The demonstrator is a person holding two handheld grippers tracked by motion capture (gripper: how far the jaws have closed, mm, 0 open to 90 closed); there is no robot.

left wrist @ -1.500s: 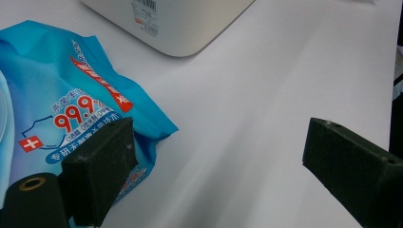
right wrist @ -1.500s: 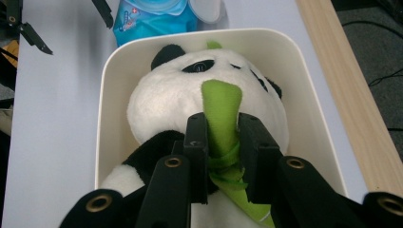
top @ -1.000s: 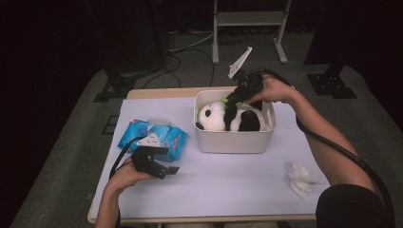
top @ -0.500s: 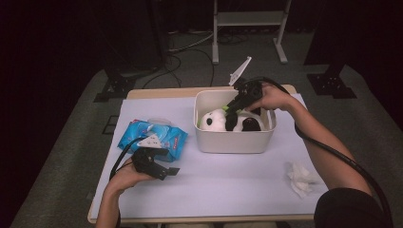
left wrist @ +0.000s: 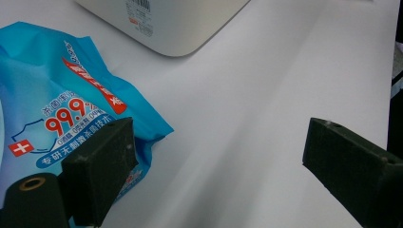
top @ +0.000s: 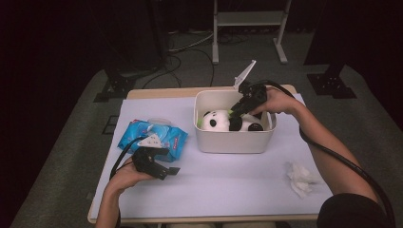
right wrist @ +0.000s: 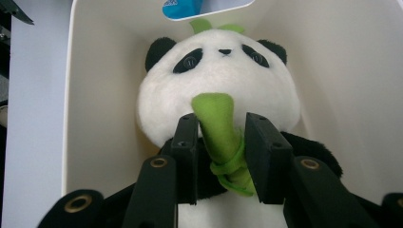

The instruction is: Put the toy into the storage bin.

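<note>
Inside the off-white rounded plastic bin point(top: 233, 142) at the far middle of the desk point(top: 228, 190) lies a black-and-white plush panda toy point(top: 228, 121), its head toward the bin's left end in the high view. The right gripper point(top: 236, 110) reaches down into the bin from the far right rim, held by the person's right hand point(top: 275, 100). In the right gripper view the panda point(right wrist: 218, 80) faces the camera, and a green felt bamboo stalk point(right wrist: 221, 137) stitched to its chest stands between the two black jaws. These jaws have just been opening: a sliver of gap shows between the left pad and the stalk, while the right pad lies against the stalk's green tie or just beside it, and I cannot tell whether it still presses. The panda rests on the bin floor, not lifted.

The left gripper point(top: 164, 170) sits low over the near left part of the desk in the person's left hand point(top: 126, 175), its jaws spread wide with nothing between them. In the left gripper view the jaws frame bare white desk cover, with a blue soft pack of wet wipes point(left wrist: 62, 104) just behind the left jaw and a corner of the bin point(left wrist: 166, 23) beyond. A crumpled white tissue point(top: 299, 178) lies near the right edge of the desk, well apart from the bin.
</note>
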